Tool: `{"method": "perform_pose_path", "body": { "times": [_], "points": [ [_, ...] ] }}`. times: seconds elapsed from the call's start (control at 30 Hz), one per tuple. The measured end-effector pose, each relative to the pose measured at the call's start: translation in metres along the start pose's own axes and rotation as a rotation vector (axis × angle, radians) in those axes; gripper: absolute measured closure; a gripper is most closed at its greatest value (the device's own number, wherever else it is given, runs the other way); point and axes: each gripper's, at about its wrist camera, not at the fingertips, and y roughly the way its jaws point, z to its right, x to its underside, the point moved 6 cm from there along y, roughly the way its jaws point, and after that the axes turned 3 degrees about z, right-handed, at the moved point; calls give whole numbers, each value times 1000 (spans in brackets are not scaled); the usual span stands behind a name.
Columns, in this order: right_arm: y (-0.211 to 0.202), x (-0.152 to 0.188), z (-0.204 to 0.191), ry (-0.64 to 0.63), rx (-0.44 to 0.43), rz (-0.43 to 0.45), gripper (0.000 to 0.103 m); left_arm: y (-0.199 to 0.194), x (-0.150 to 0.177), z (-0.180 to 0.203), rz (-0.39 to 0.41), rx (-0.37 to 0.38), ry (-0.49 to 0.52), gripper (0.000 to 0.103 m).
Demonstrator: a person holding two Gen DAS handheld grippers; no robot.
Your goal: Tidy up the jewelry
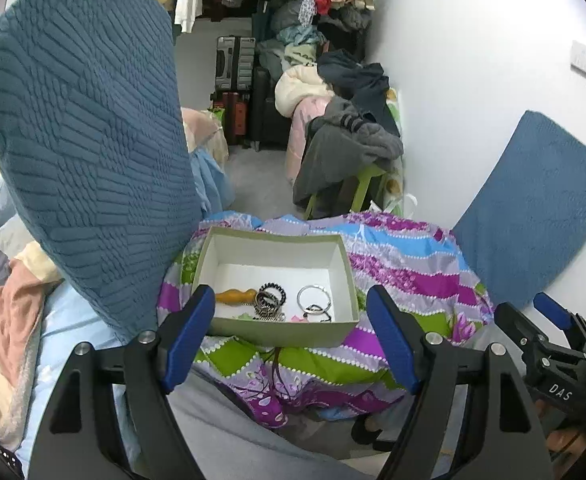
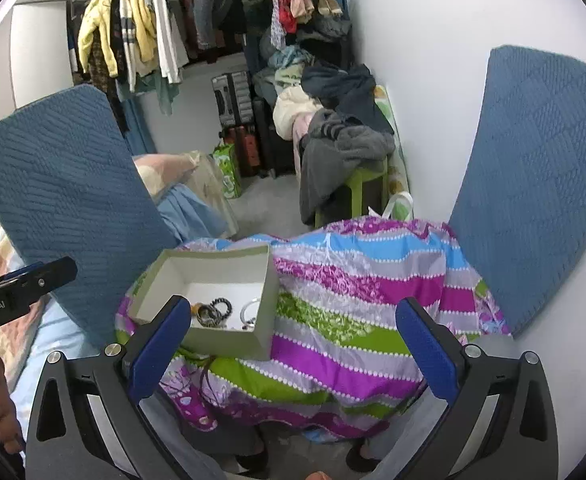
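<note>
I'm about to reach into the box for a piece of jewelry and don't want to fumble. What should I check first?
1. Left hand-held gripper open, holding nothing: ok.
2. Right hand-held gripper open, holding nothing: ok.
3. Box open-topped, no lid: ok.
4. Silver ring apart from the dark beaded bracelet: ok.
5. Pieces at the box's near wall untangled: cannot tell.
6. Box sitting level on the floral cloth: cannot tell.

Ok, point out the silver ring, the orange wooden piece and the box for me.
silver ring [image 1: 313, 297]: left wrist view, on its metal band at the lower left.
orange wooden piece [image 1: 235, 295]: left wrist view, middle of its body.
box [image 1: 281, 332]: left wrist view, on its near outer wall.
</note>
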Motion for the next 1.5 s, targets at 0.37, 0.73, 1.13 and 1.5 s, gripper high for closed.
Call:
{"method": "perform_pose_path", "body": {
  "times": [0.37,0.73,1.13,1.5],
  "points": [
    [18,23,1,-12,9,-50,0,19,18,-7,-46,-28,-9,23],
    [18,23,-1,-24,9,-45,0,18,20,-16,-57,-62,-16,18],
    [17,18,-3,-42,20,-37,0,16,22,-22,-71,-109,-28,17],
    [19,18,-1,-56,17,-41,0,16,22,-21,-71,-102,-21,17]
  ]
}}
